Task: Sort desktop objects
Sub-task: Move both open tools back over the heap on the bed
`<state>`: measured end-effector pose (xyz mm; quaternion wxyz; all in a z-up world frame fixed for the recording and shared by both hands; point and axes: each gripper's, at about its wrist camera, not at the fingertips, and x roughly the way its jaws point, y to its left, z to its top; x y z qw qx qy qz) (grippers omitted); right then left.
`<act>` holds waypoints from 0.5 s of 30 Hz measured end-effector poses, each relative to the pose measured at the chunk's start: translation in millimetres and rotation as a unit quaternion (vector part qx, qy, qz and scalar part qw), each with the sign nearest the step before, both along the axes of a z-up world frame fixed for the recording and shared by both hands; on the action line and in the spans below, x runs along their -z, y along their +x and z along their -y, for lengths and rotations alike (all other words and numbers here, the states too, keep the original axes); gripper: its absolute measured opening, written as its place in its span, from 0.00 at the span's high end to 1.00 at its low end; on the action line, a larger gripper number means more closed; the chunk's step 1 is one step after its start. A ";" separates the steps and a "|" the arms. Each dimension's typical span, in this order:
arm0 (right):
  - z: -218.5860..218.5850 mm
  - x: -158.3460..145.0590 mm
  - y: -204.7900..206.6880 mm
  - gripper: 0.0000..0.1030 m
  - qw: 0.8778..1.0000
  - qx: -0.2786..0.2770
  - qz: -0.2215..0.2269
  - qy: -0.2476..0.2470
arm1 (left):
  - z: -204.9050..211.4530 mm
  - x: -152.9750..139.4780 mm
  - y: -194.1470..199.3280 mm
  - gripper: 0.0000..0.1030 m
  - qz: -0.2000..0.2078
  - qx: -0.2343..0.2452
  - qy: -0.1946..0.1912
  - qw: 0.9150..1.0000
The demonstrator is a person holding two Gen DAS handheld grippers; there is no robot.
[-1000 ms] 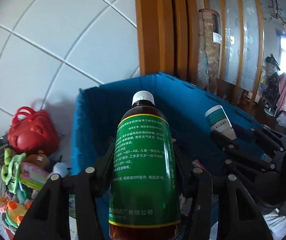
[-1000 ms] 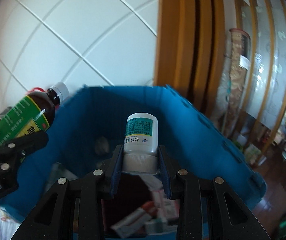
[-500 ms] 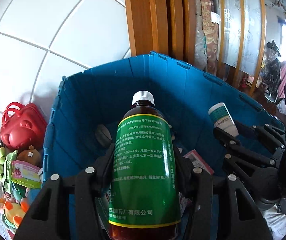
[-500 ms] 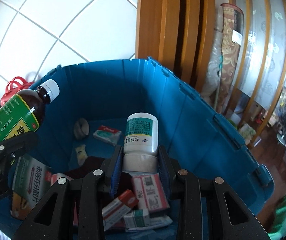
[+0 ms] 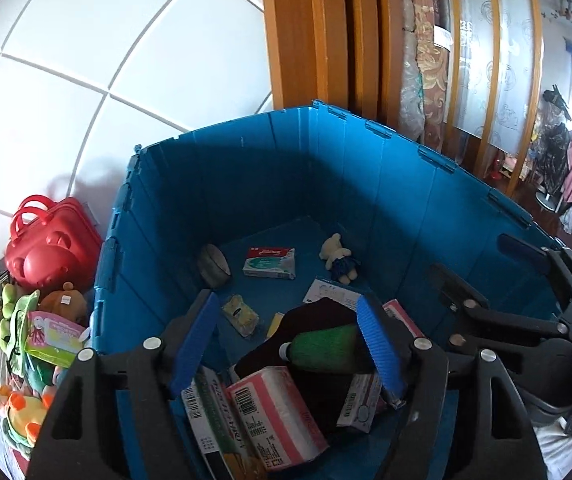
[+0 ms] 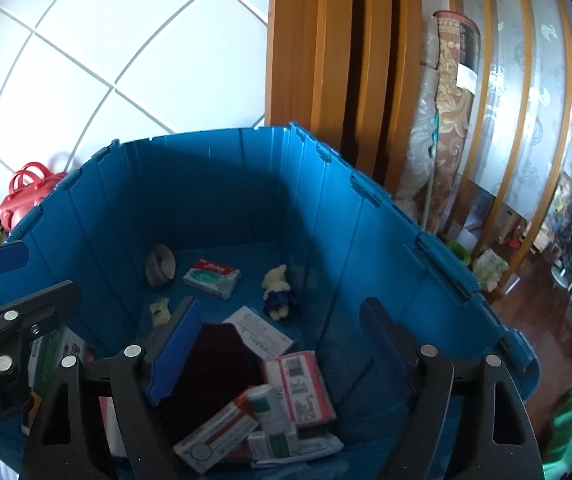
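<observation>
Both grippers hang open and empty over a blue plastic crate (image 5: 365,184), also in the right wrist view (image 6: 365,240). The left gripper (image 5: 289,344) has its blue pads wide apart. Below it the brown bottle with the green label (image 5: 325,348) lies on its side on a dark cloth among medicine boxes (image 5: 274,412). The right gripper (image 6: 282,348) is open above the small white bottle (image 6: 268,404), which lies among red and white boxes (image 6: 297,384). The right gripper also shows at the right of the left wrist view (image 5: 497,280).
The crate floor also holds a small plush bear (image 5: 339,258), a green and white box (image 5: 270,262), a tape roll (image 5: 214,266) and a leaflet. A red bear-shaped case (image 5: 50,244) and toys (image 5: 38,328) lie left of the crate. A wooden door frame (image 6: 345,60) stands behind.
Both grippers opened and let go: the green-label bottle and the white bottle dropped into the crate and now lie among the boxes. Both views tilted down into the crate.
</observation>
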<state>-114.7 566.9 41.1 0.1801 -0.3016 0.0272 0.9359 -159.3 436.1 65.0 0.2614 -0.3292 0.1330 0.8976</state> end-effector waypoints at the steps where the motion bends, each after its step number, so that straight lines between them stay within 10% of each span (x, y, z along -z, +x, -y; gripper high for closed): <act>1: 1.7 -1.7 2.5 0.20 1.000 -0.001 -0.002 0.002 | 0.9 -0.5 1.0 0.31 -0.005 -0.003 -0.001 1.000; 7: 17.7 -18.0 19.9 0.00 0.999 0.007 -0.034 0.035 | 23.4 -18.6 12.5 0.30 -0.037 -0.017 0.034 0.999; 15: 72.0 -47.2 44.2 0.00 0.992 -0.023 -0.102 0.064 | 88.7 -49.5 29.3 0.30 -0.094 -0.057 0.110 0.988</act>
